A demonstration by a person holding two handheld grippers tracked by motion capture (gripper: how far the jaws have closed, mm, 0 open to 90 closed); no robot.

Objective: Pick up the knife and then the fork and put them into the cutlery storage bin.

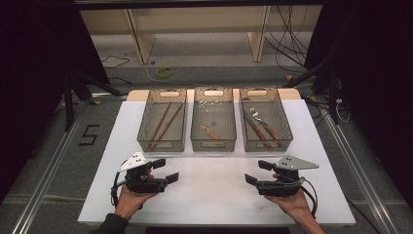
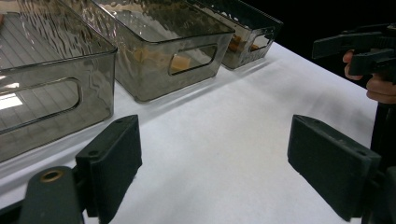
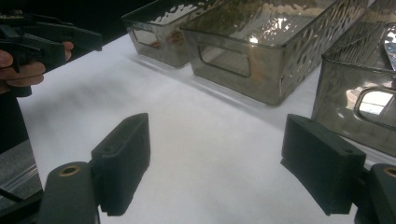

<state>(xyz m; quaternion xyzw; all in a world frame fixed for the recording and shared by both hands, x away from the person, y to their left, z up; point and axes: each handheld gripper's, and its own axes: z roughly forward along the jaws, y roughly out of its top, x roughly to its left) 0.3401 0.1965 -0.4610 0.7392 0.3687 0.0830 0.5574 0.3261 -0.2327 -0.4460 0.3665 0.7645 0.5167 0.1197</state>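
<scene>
A: Where are the bins?
B: Three bins stand side by side at the far tabletop; chopsticks lie in the left one.
A: And the hand-held grippers?
B: Left hand-held gripper and right hand-held gripper hover near the front edge, well apart, jaws spread wide, holding nothing.

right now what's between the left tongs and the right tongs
Nothing: in the high view, only bare white table lies between the left tongs and the right tongs, both open.
</scene>
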